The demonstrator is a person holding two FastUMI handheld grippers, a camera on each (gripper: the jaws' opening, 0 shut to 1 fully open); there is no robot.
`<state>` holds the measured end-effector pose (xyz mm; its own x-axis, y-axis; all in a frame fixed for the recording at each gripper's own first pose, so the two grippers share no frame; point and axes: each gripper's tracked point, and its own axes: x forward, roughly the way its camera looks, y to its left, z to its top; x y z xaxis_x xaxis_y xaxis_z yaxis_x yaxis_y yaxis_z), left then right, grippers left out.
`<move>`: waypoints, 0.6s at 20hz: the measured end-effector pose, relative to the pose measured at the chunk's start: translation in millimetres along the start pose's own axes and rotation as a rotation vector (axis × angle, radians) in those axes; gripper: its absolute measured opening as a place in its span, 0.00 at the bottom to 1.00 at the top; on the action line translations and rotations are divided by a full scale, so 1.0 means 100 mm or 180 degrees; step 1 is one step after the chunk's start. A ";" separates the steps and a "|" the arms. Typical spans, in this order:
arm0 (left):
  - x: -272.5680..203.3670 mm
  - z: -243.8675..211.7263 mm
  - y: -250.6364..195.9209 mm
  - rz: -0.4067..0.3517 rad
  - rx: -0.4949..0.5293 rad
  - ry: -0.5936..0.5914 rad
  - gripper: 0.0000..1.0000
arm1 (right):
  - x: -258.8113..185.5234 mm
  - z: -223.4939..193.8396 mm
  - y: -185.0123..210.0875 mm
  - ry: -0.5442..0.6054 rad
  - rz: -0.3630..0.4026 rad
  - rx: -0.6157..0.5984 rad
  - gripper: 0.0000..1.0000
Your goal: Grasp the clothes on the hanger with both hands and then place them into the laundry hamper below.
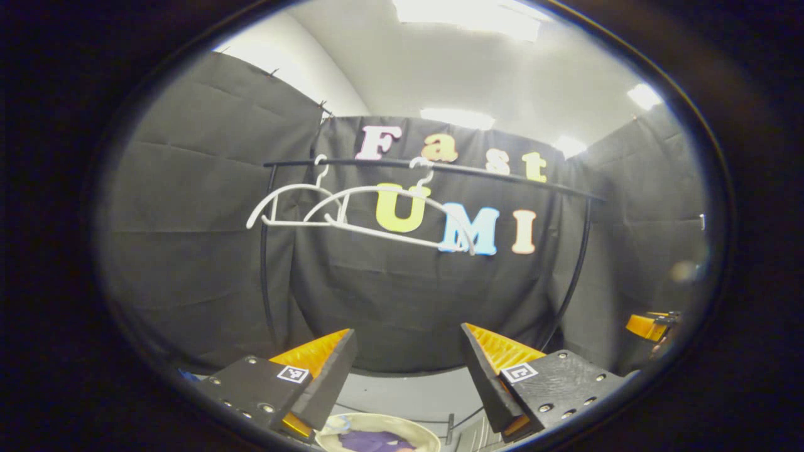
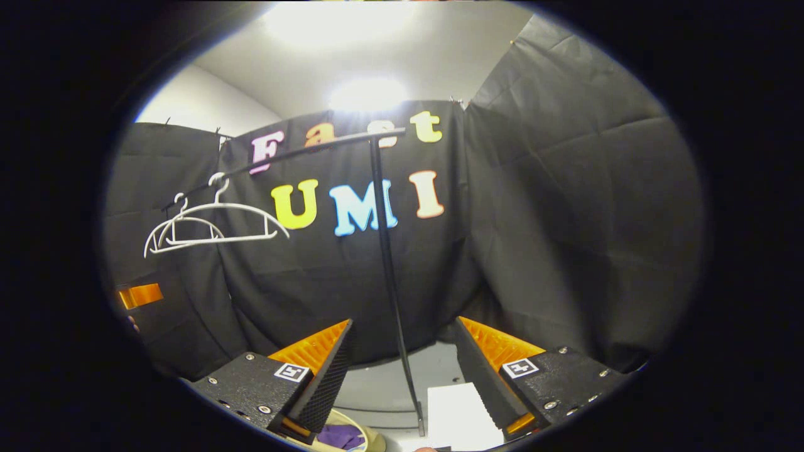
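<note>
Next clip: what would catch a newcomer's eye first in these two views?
Two bare white plastic hangers hang from the thin black metal clothes rail against the black cloth wall, up and left of centre in both views. Below, between the spread fingers of the open left claw, the round cream laundry hamper holds a crumpled purple garment. The right claw is open too, empty.

Two white hangers (image 1: 352, 210) hang bare on a black rail (image 1: 440, 169), up ahead of the left hand-held gripper (image 1: 405, 364); in the right gripper view the hangers (image 2: 213, 226) lie up and to the left of the right hand-held gripper (image 2: 402, 364). The rail's upright (image 2: 389, 276) is black too. Below the left hand-held gripper, the laundry hamper (image 1: 377, 422) has a cream rim, with purple clothes (image 1: 374, 441) inside. The floor (image 1: 408, 395) is pale grey. A white sheet (image 2: 458, 414) lies between the right hand-held gripper's fingers.
</note>
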<state>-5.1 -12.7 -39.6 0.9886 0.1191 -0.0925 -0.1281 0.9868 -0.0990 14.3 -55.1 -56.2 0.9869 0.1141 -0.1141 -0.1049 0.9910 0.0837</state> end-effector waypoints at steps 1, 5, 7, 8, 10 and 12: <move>-0.06 0.10 -0.05 0.0010 0.0014 -0.0072 0.99 | -0.06 0.15 -0.11 -0.0128 -0.0013 -0.0048 0.95; -0.29 0.68 -0.16 -0.0057 0.0020 -0.0421 0.98 | -0.16 0.64 -0.35 -0.0500 -0.0144 -0.0137 0.95; -0.39 0.94 -0.17 -0.0109 0.0012 -0.0543 0.98 | -0.23 0.84 -0.37 -0.0636 -0.0175 -0.0031 0.91; -0.42 1.01 -0.16 -0.0118 -0.0011 -0.0565 0.98 | -0.27 0.90 -0.36 -0.0699 -0.0175 0.0036 0.95; -0.44 1.12 -0.09 -0.0076 -0.0026 -0.0568 0.98 | -0.26 0.93 -0.40 -0.0710 -0.0230 0.0092 0.95; -0.46 1.14 -0.01 -0.0050 0.0014 -0.0568 0.98 | -0.25 0.86 -0.45 -0.0631 -0.0314 0.0061 0.95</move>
<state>-41.1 -6.6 77.5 0.9889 0.1207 0.0864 -0.1125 0.9891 -0.0947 4.5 -109.1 28.1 0.9973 -0.0014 0.0741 -0.0061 0.9949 0.1009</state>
